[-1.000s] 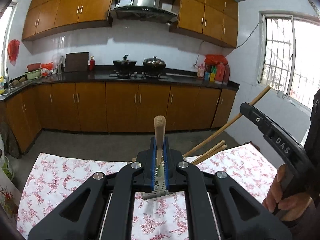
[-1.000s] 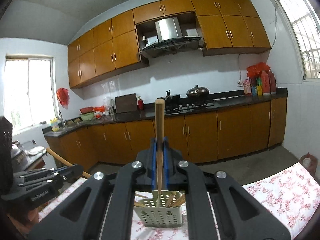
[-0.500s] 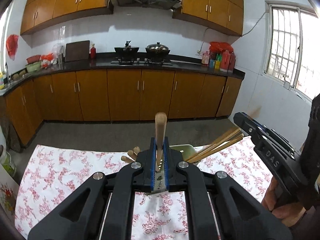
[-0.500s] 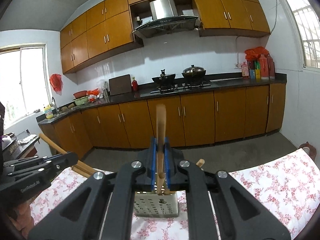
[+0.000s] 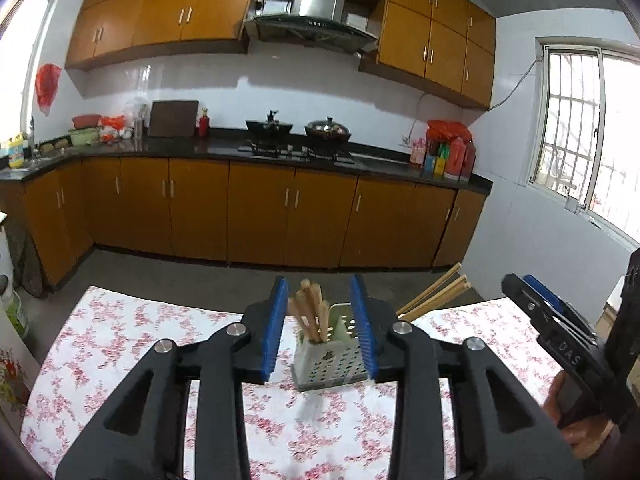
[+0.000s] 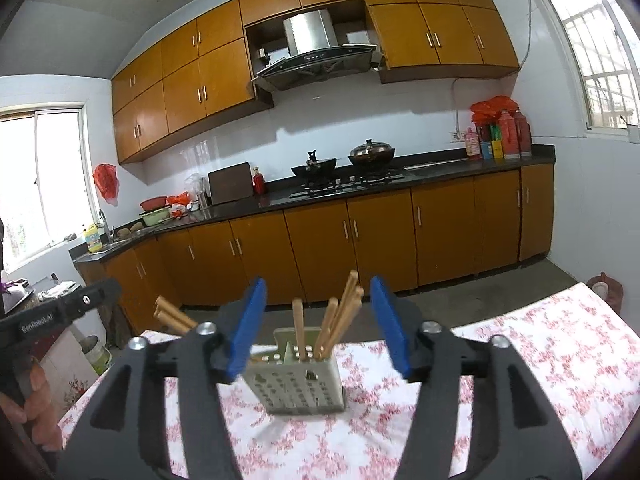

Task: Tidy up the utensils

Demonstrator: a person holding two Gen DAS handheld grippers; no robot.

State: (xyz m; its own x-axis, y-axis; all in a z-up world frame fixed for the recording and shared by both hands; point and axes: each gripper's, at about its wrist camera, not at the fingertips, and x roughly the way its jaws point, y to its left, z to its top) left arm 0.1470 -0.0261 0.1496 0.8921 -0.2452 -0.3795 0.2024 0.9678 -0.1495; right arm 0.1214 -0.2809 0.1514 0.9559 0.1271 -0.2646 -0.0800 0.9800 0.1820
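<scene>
Kitchen cabinets are filling the background, and nearer to me the flowered cloth (image 6: 500, 360) is covering the table. On that cloth the caddy (image 6: 298, 380) is standing upright, and everything I say is placed from it. Wooden sticks (image 6: 340, 316) are standing in it, leaning a little, their long axes running up out of its top; another bundle is poking out sideways on the side toward my left gripper.

My right gripper (image 6: 318, 326) is sitting just behind the caddy, pointing straight over it, its jaws opening with nothing pressed between the blue pads. My left gripper (image 5: 320, 326) is facing the caddy (image 5: 330, 364) from a neighbouring side, jaws also opening, empty; the sticks (image 5: 308, 312) are only showing through the gap.

Neither hand looks clearly nearer. I judge both are letting go after dropping sticks in.
</scene>
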